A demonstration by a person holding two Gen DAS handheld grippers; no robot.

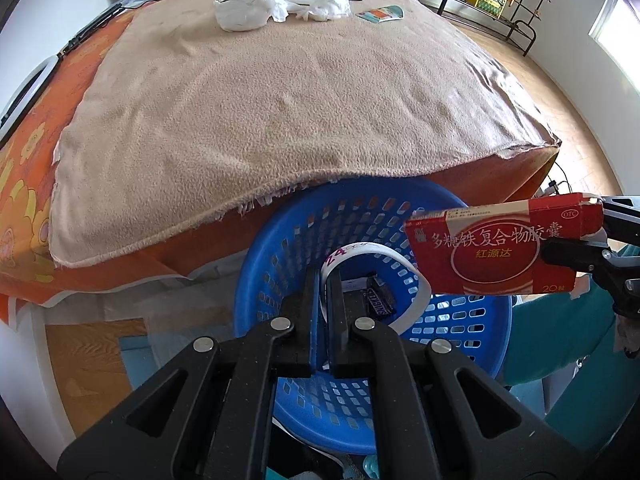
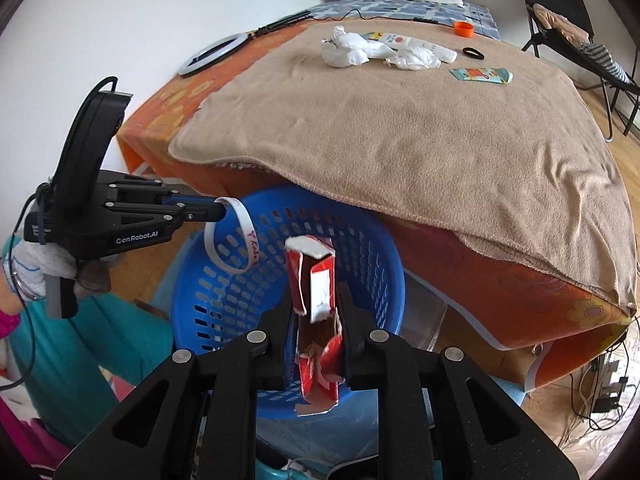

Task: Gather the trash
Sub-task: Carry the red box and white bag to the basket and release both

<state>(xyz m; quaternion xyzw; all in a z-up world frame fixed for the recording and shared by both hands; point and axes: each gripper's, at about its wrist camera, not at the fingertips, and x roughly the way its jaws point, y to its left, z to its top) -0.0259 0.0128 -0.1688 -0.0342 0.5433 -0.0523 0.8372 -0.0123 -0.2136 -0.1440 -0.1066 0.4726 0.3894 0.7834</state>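
Left gripper (image 2: 218, 210) pinched shut on white wristband (image 2: 234, 240), loop hanging above blue basket (image 2: 200, 312) near its left rim; Snickers wrapper (image 1: 380, 298) already at basket bottom. Right gripper (image 2: 316, 320) clamped on red medicine box (image 1: 504, 248), long axis level, over basket's right side, both straight above the opening. Basket's far rim tucked under tan blanket (image 1: 280, 92); rest of basket floor hidden behind the jaws
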